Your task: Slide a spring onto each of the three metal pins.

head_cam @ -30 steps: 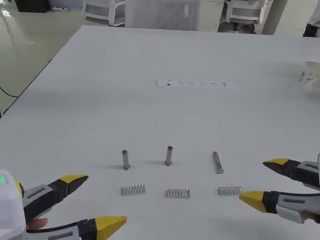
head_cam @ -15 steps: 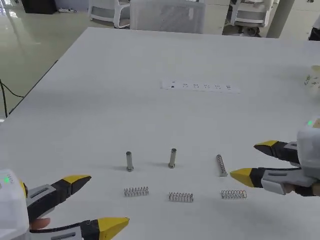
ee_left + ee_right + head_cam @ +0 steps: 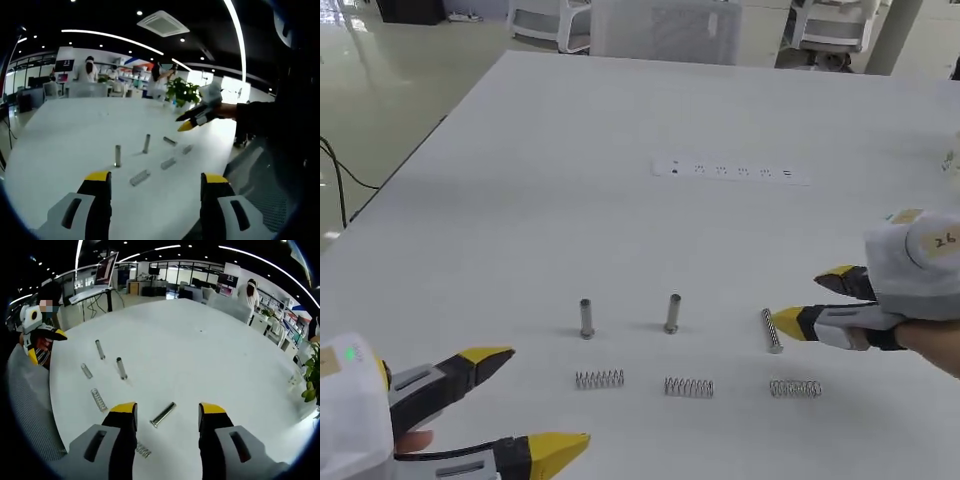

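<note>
Right gripper [image 3: 798, 300] spread, just beside the lying pin [image 3: 772, 330]; left gripper [image 3: 548, 396] spread too, partly cut off below.

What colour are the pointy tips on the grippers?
Yellow, clearest on the left gripper in the left gripper view.

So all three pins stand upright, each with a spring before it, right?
No. The left pin and middle pin stand upright, but the right pin lies on its side, as the right gripper view shows; each has a spring before it.
</note>
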{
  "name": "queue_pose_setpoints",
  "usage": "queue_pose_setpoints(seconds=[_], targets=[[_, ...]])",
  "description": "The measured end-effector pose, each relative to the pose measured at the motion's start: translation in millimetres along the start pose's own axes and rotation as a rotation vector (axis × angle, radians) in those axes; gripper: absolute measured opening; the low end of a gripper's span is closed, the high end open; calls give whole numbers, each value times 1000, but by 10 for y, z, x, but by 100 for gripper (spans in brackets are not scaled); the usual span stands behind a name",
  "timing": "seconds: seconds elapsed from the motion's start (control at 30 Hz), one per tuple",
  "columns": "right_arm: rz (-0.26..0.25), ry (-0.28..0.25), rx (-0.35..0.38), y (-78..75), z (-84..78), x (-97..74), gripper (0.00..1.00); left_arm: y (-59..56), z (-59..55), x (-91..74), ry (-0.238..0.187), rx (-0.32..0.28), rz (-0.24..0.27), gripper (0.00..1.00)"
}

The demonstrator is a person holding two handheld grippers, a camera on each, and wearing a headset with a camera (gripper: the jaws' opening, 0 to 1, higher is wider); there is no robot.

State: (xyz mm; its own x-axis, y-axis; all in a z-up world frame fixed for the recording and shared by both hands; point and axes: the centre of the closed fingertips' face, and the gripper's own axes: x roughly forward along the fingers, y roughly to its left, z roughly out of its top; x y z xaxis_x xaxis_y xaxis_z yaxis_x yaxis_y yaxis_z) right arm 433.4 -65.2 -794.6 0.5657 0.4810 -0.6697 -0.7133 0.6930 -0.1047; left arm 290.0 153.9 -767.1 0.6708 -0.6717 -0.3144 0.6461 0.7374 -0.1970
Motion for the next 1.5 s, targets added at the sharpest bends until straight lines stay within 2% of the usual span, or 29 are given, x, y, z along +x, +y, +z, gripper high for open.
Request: queue_pose_setpoints(seconds=[0.1, 0.47, 0.63, 0.87, 0.9, 0.93, 1.17, 1.5], targets=[[-7, 15, 9, -54, -34, 85, 47, 1, 7, 0, -1, 1, 1, 68], [-16, 85, 45, -49, -121, 296, 42, 3, -9, 6, 0, -4, 3, 67], [-33, 141, 77, -79, -224, 382, 40, 0, -11, 10, -2, -8, 2, 67], [-34, 167, 101, -68, -265, 467, 34, -7, -13, 17, -4, -17, -1, 66], [-56, 188, 120, -90, -295, 458, 34, -7, -13, 17, -4, -18, -1, 66], [-39, 175, 108, -77, -258, 486, 33, -8, -12, 17, -4, -19, -1, 66], [-39, 210, 134, -76, -292, 526, 22, -6, -7, 17, -7, -24, -1, 66], [-58, 247, 169, -81, -342, 578, 16, -6, -9, 21, -8, -25, -1, 65]])
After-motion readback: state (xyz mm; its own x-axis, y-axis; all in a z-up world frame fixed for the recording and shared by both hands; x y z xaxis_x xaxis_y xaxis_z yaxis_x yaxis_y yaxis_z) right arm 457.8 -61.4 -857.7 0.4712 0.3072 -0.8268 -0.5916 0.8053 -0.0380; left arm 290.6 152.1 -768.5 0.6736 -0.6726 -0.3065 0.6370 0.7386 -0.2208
